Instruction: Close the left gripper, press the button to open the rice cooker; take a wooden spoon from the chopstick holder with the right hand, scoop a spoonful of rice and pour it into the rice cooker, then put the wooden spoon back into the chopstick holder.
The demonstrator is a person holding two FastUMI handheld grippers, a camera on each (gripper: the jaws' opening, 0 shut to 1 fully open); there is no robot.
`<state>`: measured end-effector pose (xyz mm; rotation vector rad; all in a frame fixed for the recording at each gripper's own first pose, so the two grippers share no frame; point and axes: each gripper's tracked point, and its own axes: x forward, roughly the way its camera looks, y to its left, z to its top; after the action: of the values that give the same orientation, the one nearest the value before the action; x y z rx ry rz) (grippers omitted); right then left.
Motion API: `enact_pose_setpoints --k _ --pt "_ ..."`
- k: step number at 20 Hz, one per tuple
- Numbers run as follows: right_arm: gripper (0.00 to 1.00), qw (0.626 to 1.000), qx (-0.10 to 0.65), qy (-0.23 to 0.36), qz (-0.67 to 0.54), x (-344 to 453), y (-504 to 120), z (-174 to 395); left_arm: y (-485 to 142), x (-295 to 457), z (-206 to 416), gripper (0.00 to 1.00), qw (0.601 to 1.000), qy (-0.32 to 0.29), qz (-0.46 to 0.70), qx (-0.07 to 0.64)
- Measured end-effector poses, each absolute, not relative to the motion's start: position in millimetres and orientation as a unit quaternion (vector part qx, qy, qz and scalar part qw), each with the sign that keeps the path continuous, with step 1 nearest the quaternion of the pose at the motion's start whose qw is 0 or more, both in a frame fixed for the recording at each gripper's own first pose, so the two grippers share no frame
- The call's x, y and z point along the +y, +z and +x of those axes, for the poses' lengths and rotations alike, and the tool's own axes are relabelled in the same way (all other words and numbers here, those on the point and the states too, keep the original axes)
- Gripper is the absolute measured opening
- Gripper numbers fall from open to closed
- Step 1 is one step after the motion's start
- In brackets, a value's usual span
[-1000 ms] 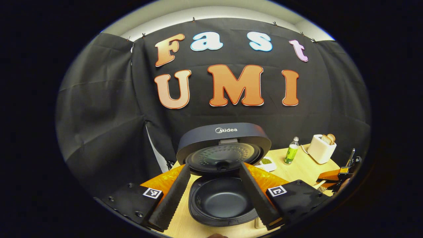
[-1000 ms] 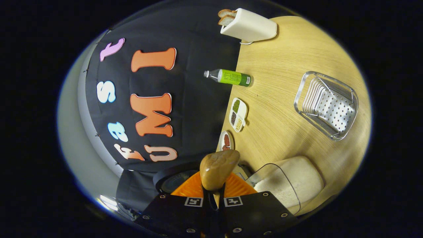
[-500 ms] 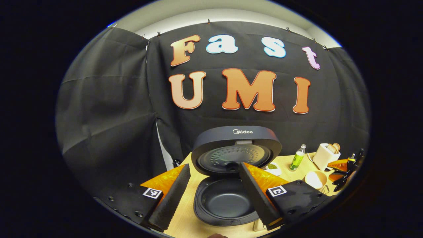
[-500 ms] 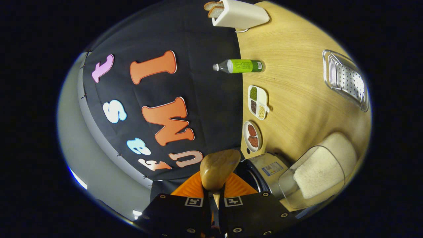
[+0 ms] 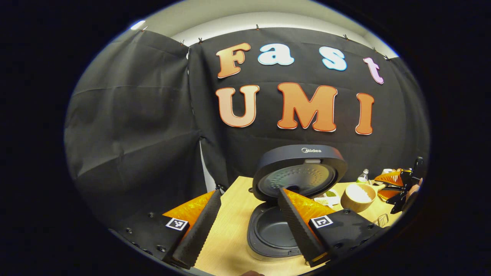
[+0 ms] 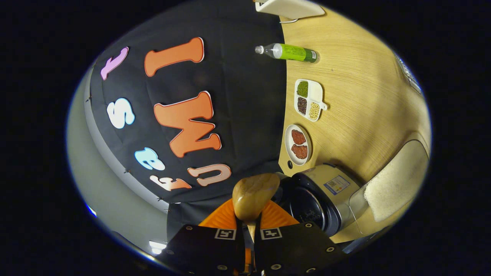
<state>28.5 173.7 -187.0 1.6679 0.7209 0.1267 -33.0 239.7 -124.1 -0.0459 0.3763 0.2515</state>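
The dark rice cooker (image 5: 273,234) stands open, with its lid (image 5: 299,168) upright and the inner pot bare. My left gripper (image 5: 249,230) hangs open in front of it, the right finger (image 5: 297,226) overlapping the pot. At the far right, the right gripper (image 5: 399,184) holds the wooden spoon (image 5: 358,196), heaped with white rice, beside the lid. In the right gripper view, my right gripper (image 6: 248,230) is shut on the wooden spoon (image 6: 253,194), whose rounded back faces me. The rice cooker (image 6: 318,199) lies just past the spoon. The clear rice container (image 6: 395,184) is at the right edge.
On the wooden table (image 6: 356,96) stand a green bottle (image 6: 289,52), a divided dish of beans (image 6: 308,99), a small plate with red food (image 6: 298,143) and a white toaster (image 6: 291,5). A metal rack's edge (image 6: 409,74) sits far right. The black cloth wall backs the table.
The right gripper has carried the rice-filled spoon from the container towards the open cooker. The left gripper has drawn away leftward, so the cooker now sits to the right in its view.
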Motion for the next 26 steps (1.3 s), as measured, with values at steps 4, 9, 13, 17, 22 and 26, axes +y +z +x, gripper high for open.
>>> enact_pose_setpoints --k 4,9,13,17,22,26 --pt "0.09 0.631 0.324 0.051 0.703 191.8 -186.9 39.0 -127.3 259.1 -45.0 1.0 0.971 0.147 -0.025 0.189" --pt "0.09 0.734 0.32 0.048 0.597 207.1 -192.6 48.3 -133.0 271.2 -54.8 0.94 0.967 0.163 -0.029 0.196" --pt "0.09 0.798 0.307 0.057 0.516 221.1 -186.0 54.0 -138.8 276.9 -57.3 0.93 0.965 0.165 -0.027 0.202" --pt "0.09 0.845 0.302 0.062 0.436 232.4 -191.5 59.4 -144.4 280.3 -59.5 0.93 0.963 0.167 -0.03 0.208" --pt "0.08 0.879 0.296 0.058 0.369 242.1 -203.2 59.2 -151.1 286.8 -61.4 0.94 0.961 0.17 -0.033 0.215" --pt "0.09 0.889 0.294 0.058 0.345 246.4 -205.5 59.4 -154.0 290.5 -63.3 1.0 0.96 0.172 -0.033 0.219"
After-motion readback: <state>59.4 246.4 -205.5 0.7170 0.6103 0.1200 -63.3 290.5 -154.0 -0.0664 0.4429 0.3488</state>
